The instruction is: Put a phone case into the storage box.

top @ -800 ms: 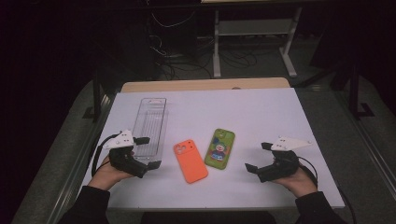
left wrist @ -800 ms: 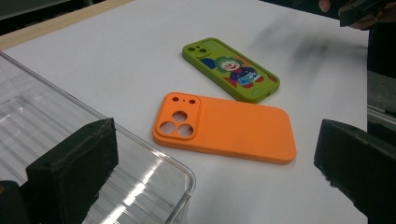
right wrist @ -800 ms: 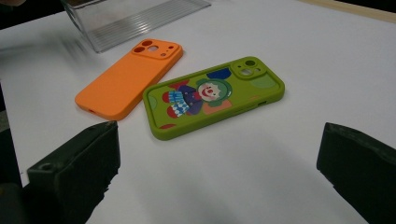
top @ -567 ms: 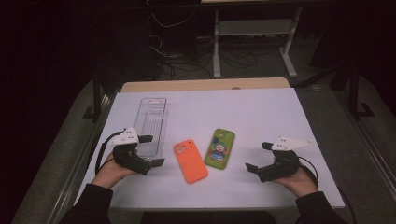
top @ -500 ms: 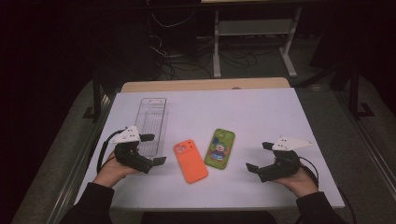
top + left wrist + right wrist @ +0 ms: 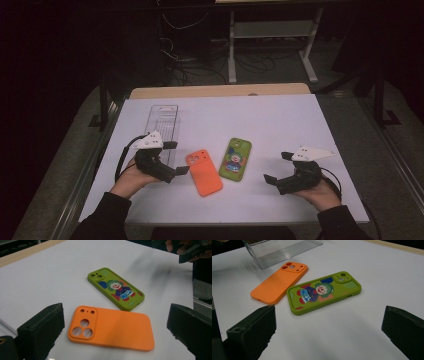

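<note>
Orange phone case (image 6: pixel 204 172) just beside open left hand-held gripper (image 6: pixel 176 158), untouched.

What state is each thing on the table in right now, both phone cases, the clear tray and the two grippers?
orange phone case: flat on the table, camera side up, not held.
green phone case: flat, clown picture up, beside the orange one, not held.
clear tray: upright, empty.
left gripper: open, beside the orange case.
right gripper: open, holding nothing.
</note>
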A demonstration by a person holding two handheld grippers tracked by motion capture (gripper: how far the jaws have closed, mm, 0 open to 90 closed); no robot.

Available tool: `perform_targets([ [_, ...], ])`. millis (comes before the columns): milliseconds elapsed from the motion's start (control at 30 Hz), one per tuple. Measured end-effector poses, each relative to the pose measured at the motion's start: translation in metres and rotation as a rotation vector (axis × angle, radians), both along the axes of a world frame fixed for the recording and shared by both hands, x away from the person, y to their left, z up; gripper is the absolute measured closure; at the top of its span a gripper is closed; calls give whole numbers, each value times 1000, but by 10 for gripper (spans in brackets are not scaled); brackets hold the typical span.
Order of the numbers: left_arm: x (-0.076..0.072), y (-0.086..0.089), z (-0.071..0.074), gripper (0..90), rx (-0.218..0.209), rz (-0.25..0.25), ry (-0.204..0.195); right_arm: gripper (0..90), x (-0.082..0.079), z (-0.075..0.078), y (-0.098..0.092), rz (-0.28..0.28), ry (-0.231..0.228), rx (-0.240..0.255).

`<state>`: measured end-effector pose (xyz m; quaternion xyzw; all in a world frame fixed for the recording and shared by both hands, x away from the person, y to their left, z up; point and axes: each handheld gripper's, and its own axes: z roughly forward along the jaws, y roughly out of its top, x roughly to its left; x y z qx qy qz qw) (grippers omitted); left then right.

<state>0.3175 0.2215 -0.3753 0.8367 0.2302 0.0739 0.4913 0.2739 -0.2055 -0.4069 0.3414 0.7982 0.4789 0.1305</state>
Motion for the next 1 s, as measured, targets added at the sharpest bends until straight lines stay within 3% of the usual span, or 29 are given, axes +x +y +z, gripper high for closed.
perform_targets([
  [267,5,-18,2,67,3,-20,13,0,0,0,0,0,0,-1],
  [633,11,-50,-2,240,36,-19,12,0,-1,0,0,0,0,-4],
  [700,12,-56,-4,278,37,-14,17,0,-1,0,0,-2,1,-5],
  [733,13,-59,-4,342,39,-8,19,0,-1,0,0,-5,0,-6],
  [900,20,-72,-11,440,51,-5,44,0,-1,0,0,-7,-1,-7],
  [933,22,-78,-15,512,65,-5,43,0,-1,0,-1,-6,-2,-8],
  [1000,22,-82,-17,573,73,-1,44,0,-1,0,-1,-3,-3,-8],
])
